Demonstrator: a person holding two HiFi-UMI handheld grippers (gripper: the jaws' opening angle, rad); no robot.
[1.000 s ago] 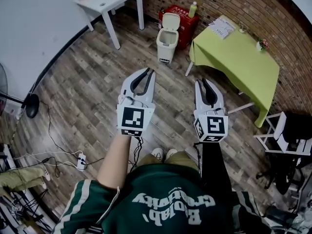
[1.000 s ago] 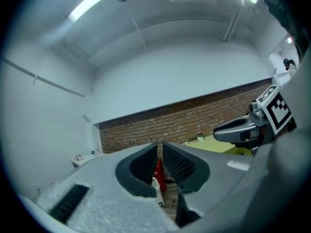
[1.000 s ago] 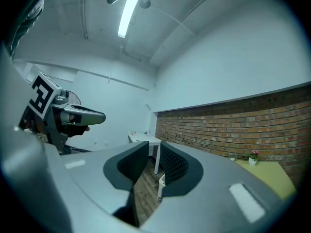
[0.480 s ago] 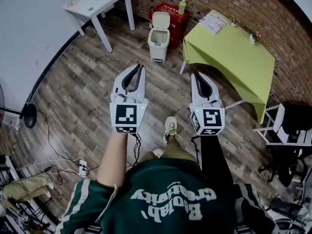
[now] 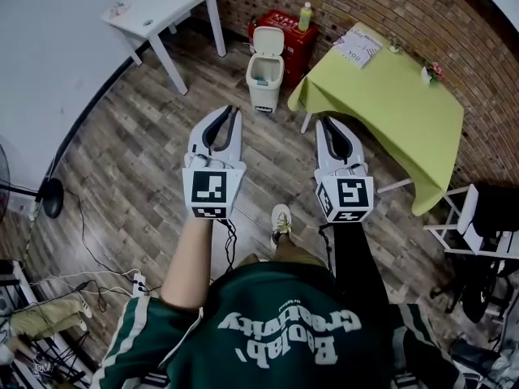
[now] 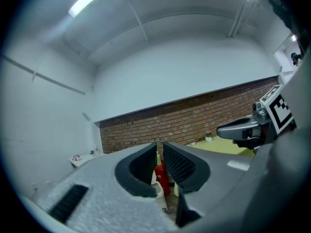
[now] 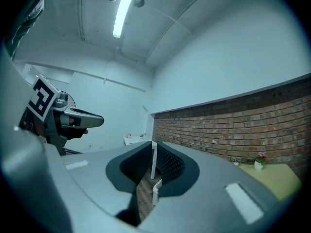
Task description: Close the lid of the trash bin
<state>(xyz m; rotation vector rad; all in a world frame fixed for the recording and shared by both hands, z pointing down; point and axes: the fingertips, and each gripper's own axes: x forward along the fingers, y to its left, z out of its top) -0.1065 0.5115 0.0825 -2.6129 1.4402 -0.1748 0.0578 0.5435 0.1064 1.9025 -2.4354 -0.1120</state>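
Note:
A small white trash bin [image 5: 262,86] stands on the wood floor by the brick wall, its lid [image 5: 268,39] tipped up and open. My left gripper [image 5: 229,112] and right gripper [image 5: 323,121] are held level side by side, well short of the bin. The left gripper [image 6: 160,152] shows a narrow slit between its jaws with nothing in it, and the bin [image 6: 157,188] appears low through that gap. The right gripper [image 7: 154,148] has its jaws closing, down to a thin gap, empty.
A red crate [image 5: 289,29] with a green bottle [image 5: 305,14] sits behind the bin. A green-clothed table [image 5: 389,87] stands right of it, a white table [image 5: 166,2] at the far left. A fan base [image 5: 50,191] and cables [image 5: 134,280] lie at left.
The person has stepped towards the bin, carrying both grippers along with it. The right gripper's jaws have narrowed from a clear V to a thin gap. The left jaws look unchanged.

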